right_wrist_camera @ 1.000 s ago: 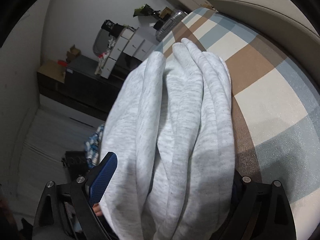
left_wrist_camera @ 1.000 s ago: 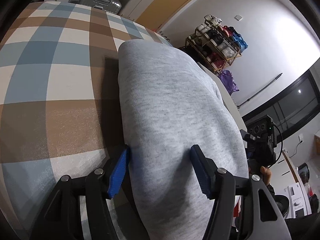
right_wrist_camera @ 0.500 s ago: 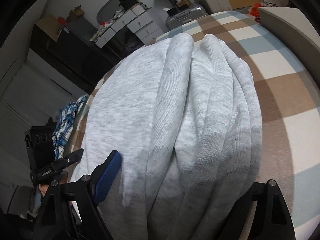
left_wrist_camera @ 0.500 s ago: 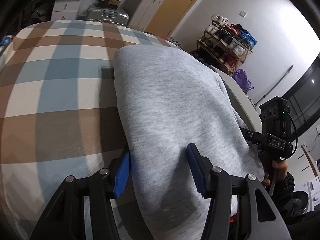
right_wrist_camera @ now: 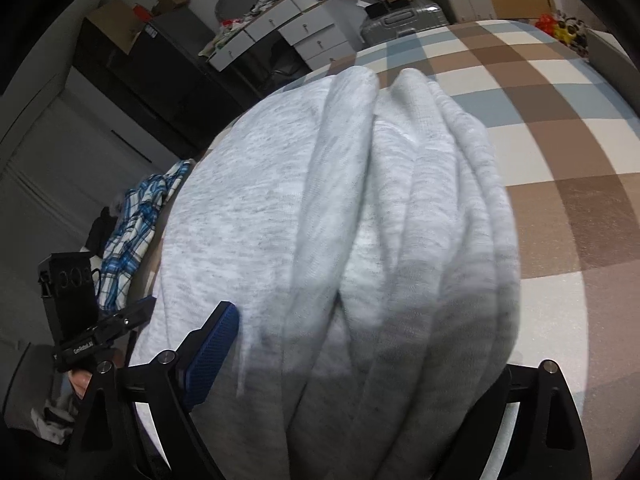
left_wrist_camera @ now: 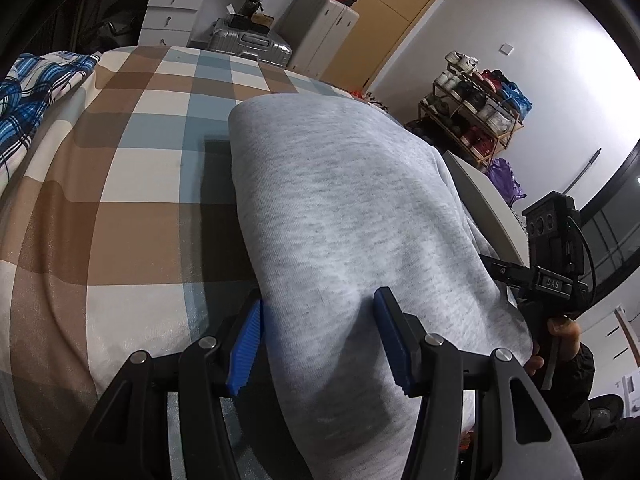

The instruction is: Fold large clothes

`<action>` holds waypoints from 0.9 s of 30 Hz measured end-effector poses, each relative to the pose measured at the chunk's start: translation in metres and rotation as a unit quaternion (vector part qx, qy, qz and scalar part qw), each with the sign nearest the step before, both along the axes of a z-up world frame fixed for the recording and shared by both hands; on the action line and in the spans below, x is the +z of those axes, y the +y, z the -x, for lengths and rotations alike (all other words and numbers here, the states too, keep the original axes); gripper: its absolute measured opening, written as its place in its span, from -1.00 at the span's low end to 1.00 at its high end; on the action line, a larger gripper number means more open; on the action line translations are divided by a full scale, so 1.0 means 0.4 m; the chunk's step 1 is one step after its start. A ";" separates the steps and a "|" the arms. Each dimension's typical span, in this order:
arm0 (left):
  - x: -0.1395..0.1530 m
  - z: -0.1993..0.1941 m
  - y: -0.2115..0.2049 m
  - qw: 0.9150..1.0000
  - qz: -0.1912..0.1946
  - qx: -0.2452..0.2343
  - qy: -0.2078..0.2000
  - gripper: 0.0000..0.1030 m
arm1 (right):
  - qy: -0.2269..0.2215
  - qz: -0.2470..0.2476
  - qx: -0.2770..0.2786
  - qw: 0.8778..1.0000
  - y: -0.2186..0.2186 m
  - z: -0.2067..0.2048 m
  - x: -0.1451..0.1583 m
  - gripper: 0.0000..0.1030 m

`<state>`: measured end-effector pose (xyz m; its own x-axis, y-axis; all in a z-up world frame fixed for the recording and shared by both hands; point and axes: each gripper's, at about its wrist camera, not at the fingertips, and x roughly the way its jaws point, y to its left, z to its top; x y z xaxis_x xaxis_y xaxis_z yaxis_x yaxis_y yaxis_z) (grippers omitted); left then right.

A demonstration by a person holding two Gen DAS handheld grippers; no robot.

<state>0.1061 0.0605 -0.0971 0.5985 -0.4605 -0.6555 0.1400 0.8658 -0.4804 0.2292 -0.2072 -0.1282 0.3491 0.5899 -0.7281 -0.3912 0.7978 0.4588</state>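
Sweatshirt (left_wrist_camera: pixel 344 216), grey, folded into a thick bundle, lies on a bed with a checked cover (left_wrist_camera: pixel 120 184) in brown, blue and cream. Left tongs (left_wrist_camera: pixel 318 336) are clamped on the near end of the bundle, blue pads (left_wrist_camera: pixel 245 350) pressing the cloth from both sides. Right tongs (right_wrist_camera: pixel 360 360) straddle the layered edge of the same bundle; the jaws are opening, cloth between them; left pad (right_wrist_camera: pixel 212 354) seen beside the cloth, the other hidden under folds. Plaid shirt (right_wrist_camera: pixel 132 236), blue and white, lies at the bed's edge, apart from the bundle. Silver suitcase (left_wrist_camera: pixel 250 42) and white drawers (left_wrist_camera: pixel 168 12) stand beyond the bed.
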 end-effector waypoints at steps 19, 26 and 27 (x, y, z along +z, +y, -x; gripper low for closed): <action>-0.003 -0.009 0.012 1.000 -0.006 0.010 -0.006 0.01 | -0.053 -0.063 0.012 0.997 -0.021 0.004 0.078 0.41; 0.002 -0.007 0.009 1.000 -0.015 0.012 -0.008 0.01 | -0.027 -0.081 0.018 0.996 0.016 -0.053 0.054 -0.80; 0.003 -0.008 0.010 1.000 -0.015 0.012 -0.008 0.01 | -0.067 -0.098 0.027 0.993 0.011 -0.026 0.094 -0.81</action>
<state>0.1093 0.0644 -0.0961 0.6191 -0.4269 -0.6591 0.1272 0.8828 -0.4523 0.2396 -0.2028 -0.0905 0.3988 0.7364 -0.5466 -0.4991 0.6743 0.5442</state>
